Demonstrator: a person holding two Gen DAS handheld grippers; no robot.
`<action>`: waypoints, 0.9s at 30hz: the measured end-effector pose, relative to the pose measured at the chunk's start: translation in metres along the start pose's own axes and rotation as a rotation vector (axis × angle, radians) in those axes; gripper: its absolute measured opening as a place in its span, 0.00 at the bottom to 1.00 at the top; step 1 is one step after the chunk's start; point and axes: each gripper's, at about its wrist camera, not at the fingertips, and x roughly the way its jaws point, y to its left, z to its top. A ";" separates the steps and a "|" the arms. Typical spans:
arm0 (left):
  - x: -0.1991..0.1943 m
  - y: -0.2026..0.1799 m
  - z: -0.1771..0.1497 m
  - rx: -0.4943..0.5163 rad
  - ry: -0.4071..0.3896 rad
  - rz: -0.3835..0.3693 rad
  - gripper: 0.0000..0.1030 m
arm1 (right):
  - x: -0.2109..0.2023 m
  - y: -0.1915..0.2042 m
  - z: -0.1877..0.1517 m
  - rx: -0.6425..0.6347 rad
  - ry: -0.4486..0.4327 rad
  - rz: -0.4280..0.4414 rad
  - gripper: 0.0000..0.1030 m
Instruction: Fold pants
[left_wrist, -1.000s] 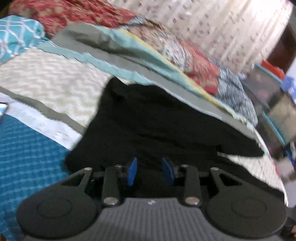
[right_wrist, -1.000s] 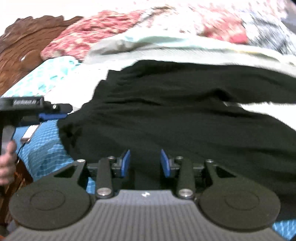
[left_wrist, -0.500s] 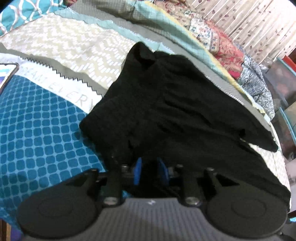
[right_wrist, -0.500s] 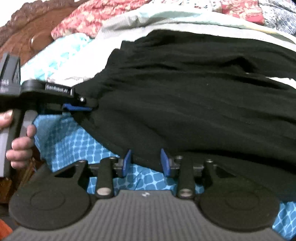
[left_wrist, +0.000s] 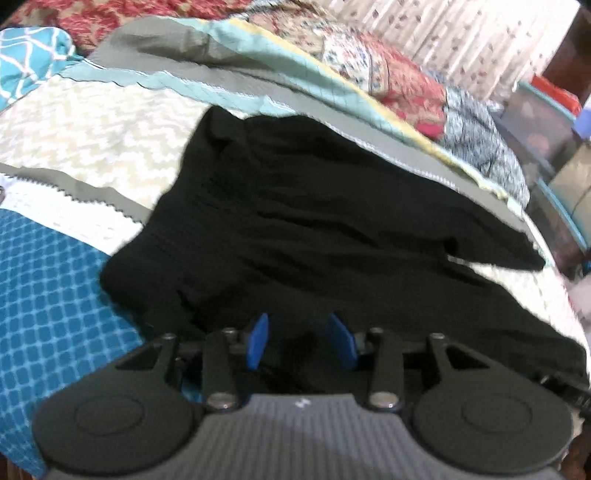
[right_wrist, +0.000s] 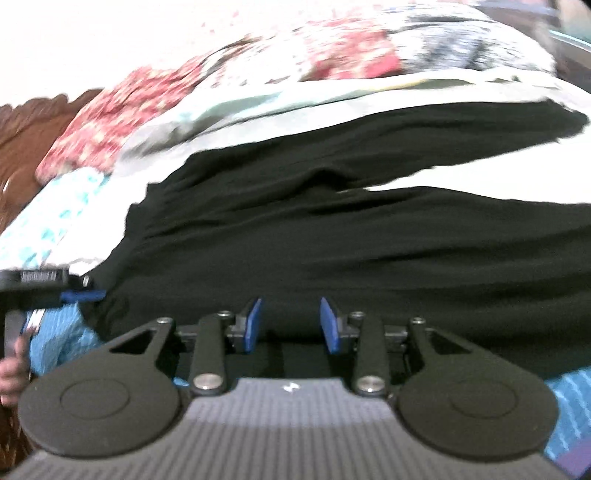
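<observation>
A bed covered with a patchwork bedspread (left_wrist: 55, 295) of blue checks, cream zigzag and grey bands fills both views, with a folded floral quilt (left_wrist: 388, 77) along its far side and a patterned curtain (left_wrist: 424, 29) at about one o'clock in the left wrist view. The black pants (left_wrist: 314, 221) lie spread across the middle of the bedspread, rumpled, their two legs running off toward three o'clock with a strip of pale cover showing between them. The left gripper (left_wrist: 301, 341) sits at six o'clock over the near edge of the pants, its blue pads (left_wrist: 258, 339) parted with dark cloth lying between them but not pinched. The right gripper (right_wrist: 291, 325) is likewise spread apart over the near edge of the pants (right_wrist: 332, 240), holding nothing. In the right wrist view the left gripper (right_wrist: 83, 295) shows at nine o'clock, touching the pants' corner; whether it is parted cannot be told there. A carved wooden headboard (right_wrist: 22, 140) stands at ten o'clock.
</observation>
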 end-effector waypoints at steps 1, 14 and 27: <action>0.004 -0.003 -0.001 0.008 0.014 0.004 0.38 | -0.003 -0.008 -0.001 0.028 -0.011 -0.008 0.37; 0.027 -0.046 -0.001 0.087 0.111 0.117 0.44 | -0.028 -0.094 -0.018 0.370 -0.098 0.038 0.36; 0.044 -0.078 0.134 0.450 -0.110 0.344 0.51 | -0.069 -0.232 0.146 0.563 -0.259 -0.083 0.37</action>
